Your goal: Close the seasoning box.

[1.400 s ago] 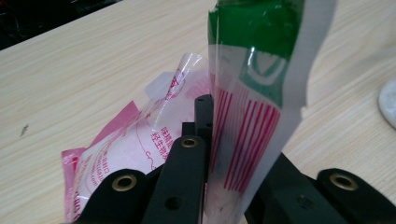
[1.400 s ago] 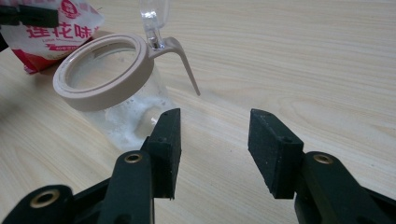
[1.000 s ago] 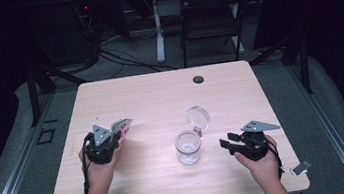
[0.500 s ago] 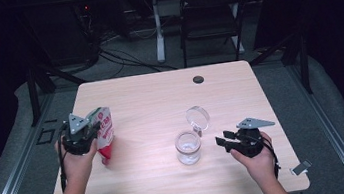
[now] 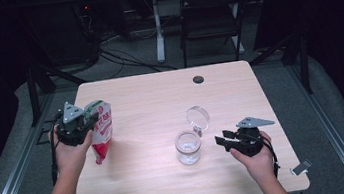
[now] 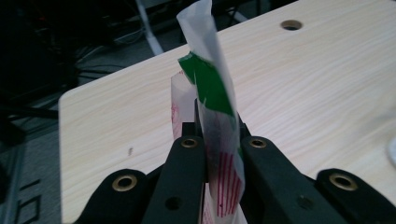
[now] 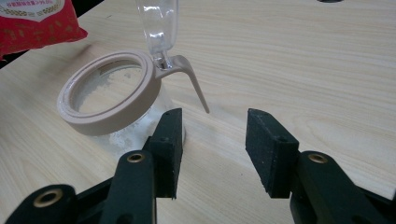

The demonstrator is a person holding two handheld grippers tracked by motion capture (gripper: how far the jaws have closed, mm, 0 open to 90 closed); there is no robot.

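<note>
here, our two grippers work beside a clear glass jar with a beige rim [image 5: 188, 148] on the pale wooden table [image 5: 160, 98].
our left gripper [image 5: 75, 126] clamps a red, white and green plastic pouch [image 5: 102, 131] above the table's left edge; our right gripper [image 5: 231, 141], jaws apart and empty, sits just right of the jar, whose clear lid [image 5: 198, 118] stands hinged open.

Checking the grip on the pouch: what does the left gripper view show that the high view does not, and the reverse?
Left gripper view: the two black fingers pinching the red, white and green plastic pouch edge-on.
High view: the clear glass jar with its tan flip lid open, the right gripper beside it, jaws open.
Both: the pouch, the light wooden table and its round hole.
</note>
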